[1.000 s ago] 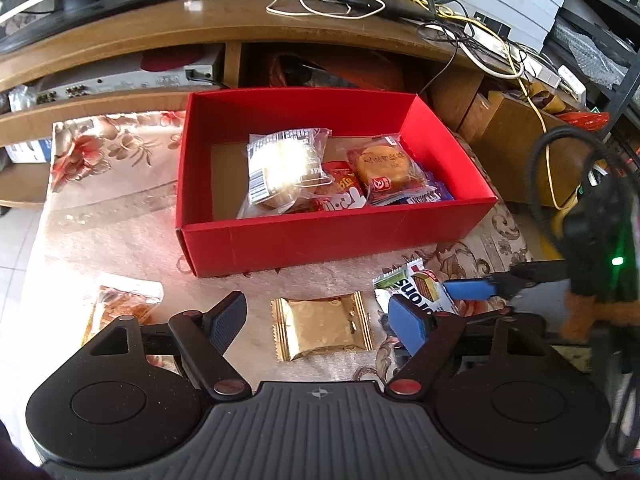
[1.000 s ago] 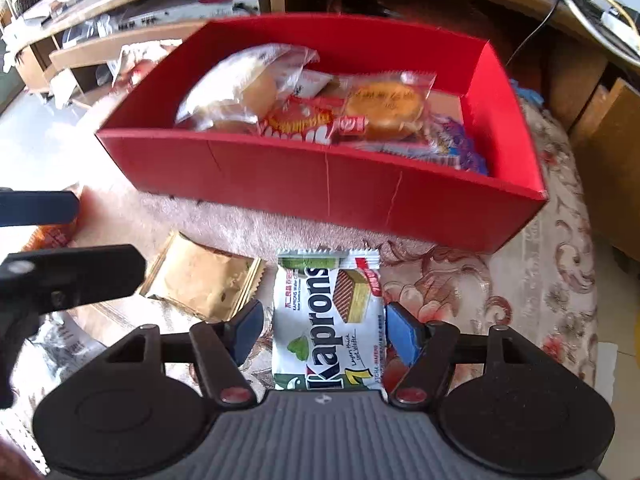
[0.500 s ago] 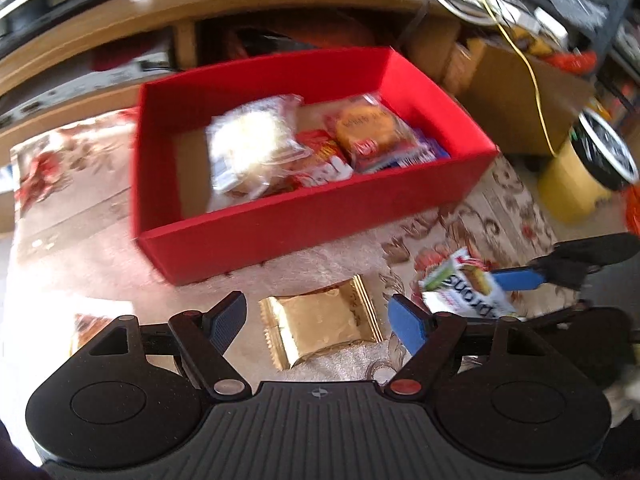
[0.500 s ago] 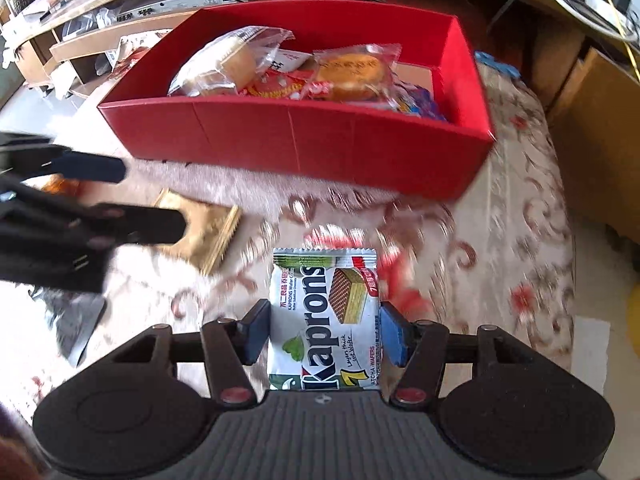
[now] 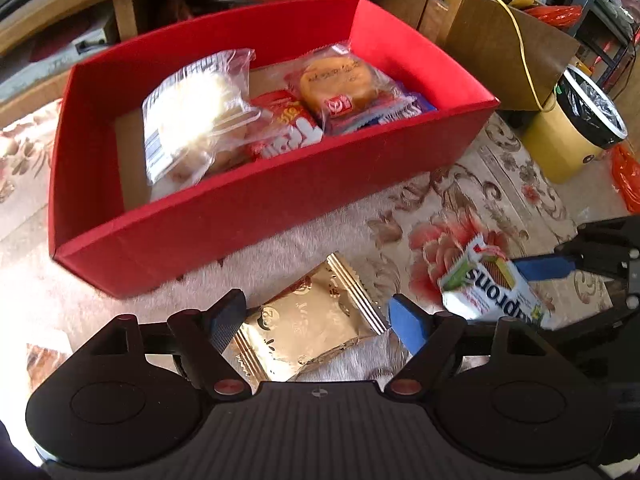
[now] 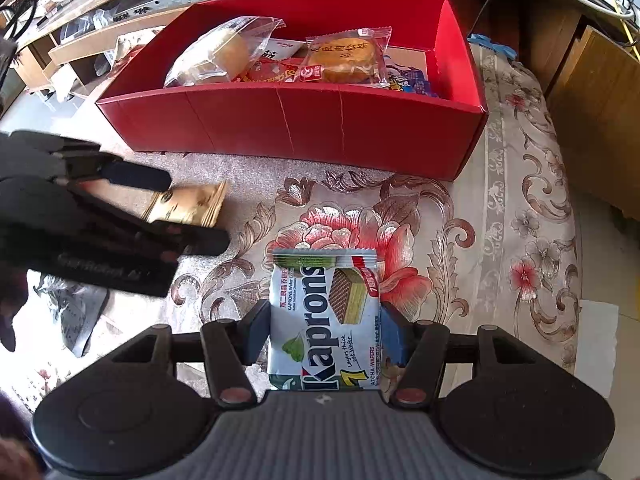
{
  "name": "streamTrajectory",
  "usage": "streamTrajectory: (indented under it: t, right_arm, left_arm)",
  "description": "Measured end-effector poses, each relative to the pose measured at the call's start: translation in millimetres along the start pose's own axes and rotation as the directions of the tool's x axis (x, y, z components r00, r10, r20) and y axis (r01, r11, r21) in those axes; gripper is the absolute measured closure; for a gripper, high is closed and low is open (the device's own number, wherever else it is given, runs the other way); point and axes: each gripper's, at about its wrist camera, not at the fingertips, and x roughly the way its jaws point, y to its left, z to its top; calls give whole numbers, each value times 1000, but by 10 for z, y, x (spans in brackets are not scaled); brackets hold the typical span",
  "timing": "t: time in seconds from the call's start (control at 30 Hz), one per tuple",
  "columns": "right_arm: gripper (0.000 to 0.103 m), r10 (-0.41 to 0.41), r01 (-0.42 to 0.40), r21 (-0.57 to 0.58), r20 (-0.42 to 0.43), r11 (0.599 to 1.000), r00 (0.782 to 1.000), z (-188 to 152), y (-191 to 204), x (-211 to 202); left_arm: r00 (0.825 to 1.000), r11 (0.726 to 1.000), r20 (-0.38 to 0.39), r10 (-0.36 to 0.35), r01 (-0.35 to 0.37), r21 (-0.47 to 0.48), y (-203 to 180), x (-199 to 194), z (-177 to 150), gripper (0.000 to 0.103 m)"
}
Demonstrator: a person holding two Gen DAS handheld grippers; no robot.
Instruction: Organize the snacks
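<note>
A red box point(image 5: 248, 216) point(image 6: 320, 128) on the flowered cloth holds several wrapped snacks, among them a clear-bagged bun point(image 5: 188, 116) and a round cake point(image 5: 340, 80). My left gripper point(image 5: 312, 320) is open, its fingers on either side of a gold foil packet point(image 5: 312, 320) point(image 6: 192, 204) that lies on the cloth in front of the box. My right gripper point(image 6: 324, 328) is shut on a white and green Kaprons wafer packet point(image 6: 324, 320) point(image 5: 492, 284) and holds it above the cloth, right of the gold packet.
A yellow bin with a black liner point(image 5: 576, 136) stands on the floor at the right beside a cardboard box point(image 5: 500, 44). A wooden shelf unit with cables point(image 6: 120, 12) is behind the red box. Another wrapped snack point(image 5: 44, 360) lies at the far left.
My left gripper has moved forward and down so the gold packet now sits between its fingers. My right gripper has closed on the Kaprons packet and lifted it off the cloth.
</note>
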Motion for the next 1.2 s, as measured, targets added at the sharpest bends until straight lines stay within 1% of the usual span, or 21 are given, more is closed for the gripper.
streamTrajectory:
  t: [0.2,0.33,0.47,0.63,0.83,0.87,0.93,1.0,1.07,1.2]
  right_arm:
    - [52,-4,4,-4,-3,1000,1000,-12,-7,-1]
    - [52,-5,5,-5,-4,1000,1000,-12,-9,-3]
    - [52,-8,8,-8,-5,1000,1000,-16,-3,-8]
    - [52,-10,10,-17,-7,1000,1000,-23,12,-12]
    - [52,-7,7,-20,-11,1000,1000,-26,12,-17]
    - [52,-8,8,-21,-11,1000,1000,-29,16,-18]
    - [52,-7,7,-23,-12,1000,1000,-35,15,-22]
    - [52,-7,6,-21,-13,1000,1000,-31,11,-24]
    - [52,-6,6,-22,-13,1000,1000,-28,8,-24]
    - [52,-6,5,-25,-14,1000,1000,-27,8,-25]
  left_arm:
    - [999,1000,-29,-19,19,17,-70,-125,-166,19]
    - [999,999,-41,10,-8,42,-91,-178,-257,17]
    - [997,998,-60,37,-35,43,-93,-165,-328,15]
    - [997,997,-62,54,-50,58,-131,-178,-396,15]
    - [994,995,-45,98,-98,14,-157,-205,-467,23]
    - [994,995,-40,99,-99,-2,-146,-214,-462,26]
    - [995,996,-38,87,-88,-19,-124,-231,-446,27]
    - [996,998,-50,70,-70,-7,-147,-237,-455,26]
    - [996,997,-65,68,-66,27,-213,-226,-488,20]
    - [995,996,-78,62,-57,67,-327,-250,-589,17]
